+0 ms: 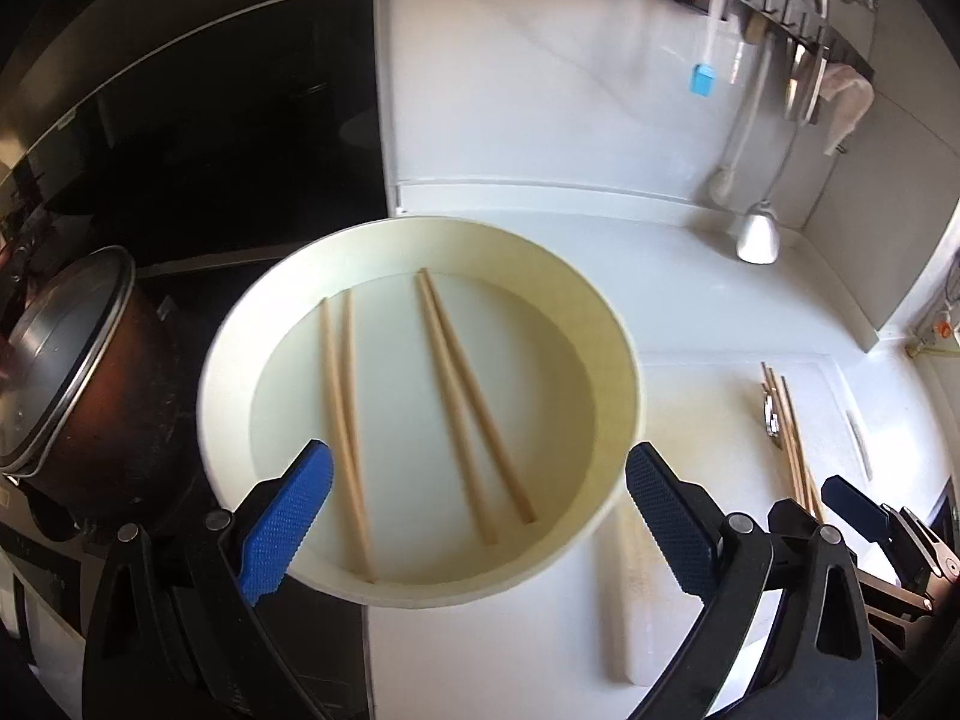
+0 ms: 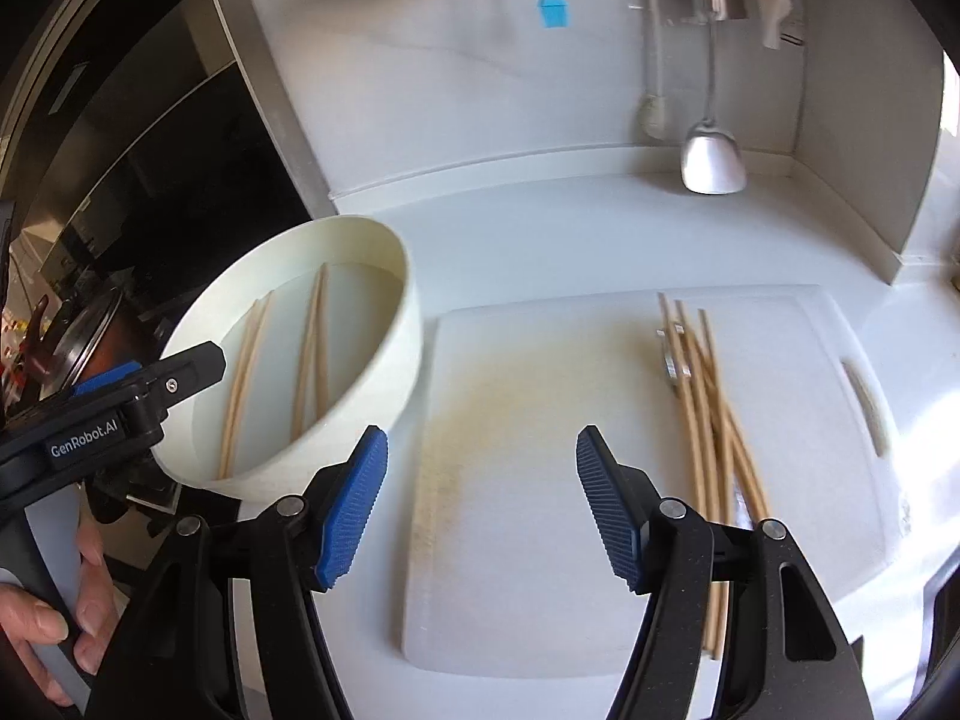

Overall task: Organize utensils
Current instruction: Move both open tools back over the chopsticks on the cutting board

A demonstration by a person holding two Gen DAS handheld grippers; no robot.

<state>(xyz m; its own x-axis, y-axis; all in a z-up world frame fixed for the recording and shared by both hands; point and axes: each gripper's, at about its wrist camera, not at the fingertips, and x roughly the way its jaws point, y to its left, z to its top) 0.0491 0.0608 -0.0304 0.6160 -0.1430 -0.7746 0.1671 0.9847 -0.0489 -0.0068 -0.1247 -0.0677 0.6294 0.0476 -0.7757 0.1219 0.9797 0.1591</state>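
Up close, the left gripper (image 1: 477, 483) has its blue ribbed fingers (image 1: 288, 519) spread wide with nothing pinched, hanging over the near rim of a round cream plastic basin (image 1: 606, 324); its black frame cuts off the basin's nearest edge. Four pale wooden chopsticks (image 1: 465, 405) lie as two pairs on the basin floor, their outlines softened by blur. The right gripper (image 2: 480, 483) also has its blue fingers (image 2: 354, 513) apart and empty, above a bare, faintly stained stretch of a white plastic cutting board (image 2: 528, 570). Just right of it a loose bundle of wooden chopsticks (image 2: 705, 420) lies crossed on the board, partly hidden lower down behind the gripper's right arm; small metal pieces (image 2: 672, 360) among them are too blurred to name. A hand (image 2: 57, 618) on the left gripper's handle shows at the lower left edge of the right wrist view. Beyond, a steel ladle (image 2: 714, 162) and a blue silicone brush (image 2: 553, 10) hang at the white wall, their tops cut off.
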